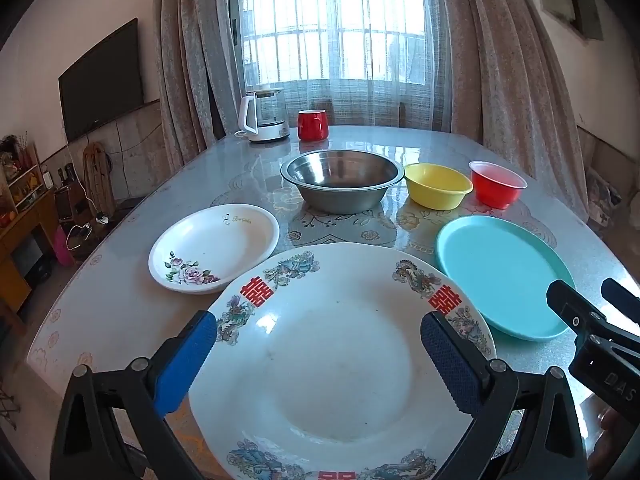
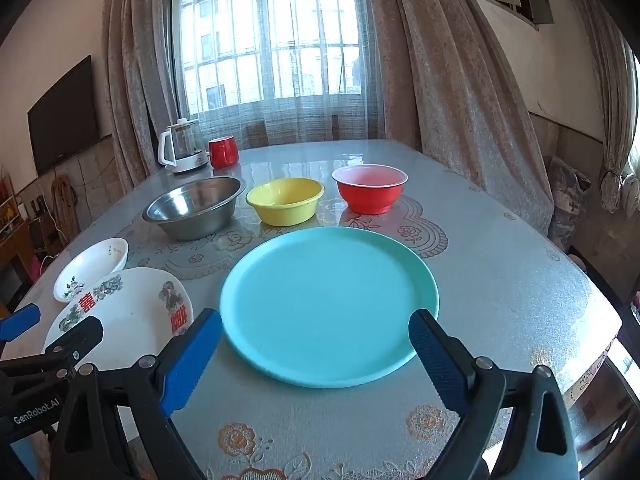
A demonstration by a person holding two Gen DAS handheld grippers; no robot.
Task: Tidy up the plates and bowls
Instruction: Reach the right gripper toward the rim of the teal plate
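A large white plate with red characters and dragons (image 1: 340,360) (image 2: 132,316) lies at the table's near edge. My left gripper (image 1: 318,344) hovers over it, open, its blue fingers apart with nothing held. A teal plate (image 2: 328,304) (image 1: 500,272) lies to its right, and my right gripper (image 2: 314,344) stands open just before its near rim, holding nothing. A small white floral plate (image 1: 214,246) (image 2: 92,266) sits at the left. Behind stand a steel bowl (image 1: 342,180) (image 2: 196,206), a yellow bowl (image 1: 436,184) (image 2: 286,200) and a red bowl (image 1: 498,182) (image 2: 370,192).
A white electric kettle (image 1: 264,118) (image 2: 182,146) and a red cup (image 1: 313,124) (image 2: 223,151) stand at the far end of the glass-topped table (image 2: 500,280). Curtains and a window lie beyond. A television (image 1: 102,80) hangs on the left wall above low furniture.
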